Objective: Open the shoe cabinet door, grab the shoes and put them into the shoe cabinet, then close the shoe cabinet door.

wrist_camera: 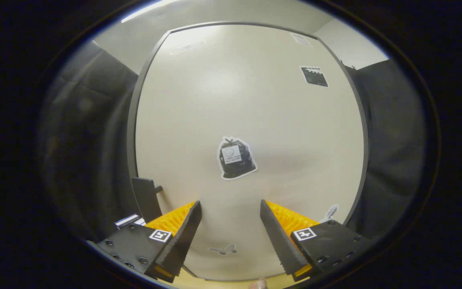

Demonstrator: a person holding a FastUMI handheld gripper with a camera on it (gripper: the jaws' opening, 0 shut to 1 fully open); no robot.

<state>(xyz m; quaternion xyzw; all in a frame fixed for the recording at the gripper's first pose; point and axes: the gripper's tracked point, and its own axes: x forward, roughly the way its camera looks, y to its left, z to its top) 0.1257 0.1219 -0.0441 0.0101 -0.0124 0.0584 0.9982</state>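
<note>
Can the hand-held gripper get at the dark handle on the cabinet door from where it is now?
Probably yes. The hand-held gripper is open and empty, facing the closed cabinet door. The dark handle sticks out at the door's edge, just beside one finger, with nothing between them. It would need a small sideways shift.

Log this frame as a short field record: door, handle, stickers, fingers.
cabinet door: pale panel, dark frame, faces the camera, looks shut
handle: dark, at the door's edge, just beyond one finger
stickers: black bag sticker mid-door ahead of the fingers; dark label higher up; butterfly sticker low between the fingers
gripper: fingers apart, nothing between them
shoes: none seen
</note>
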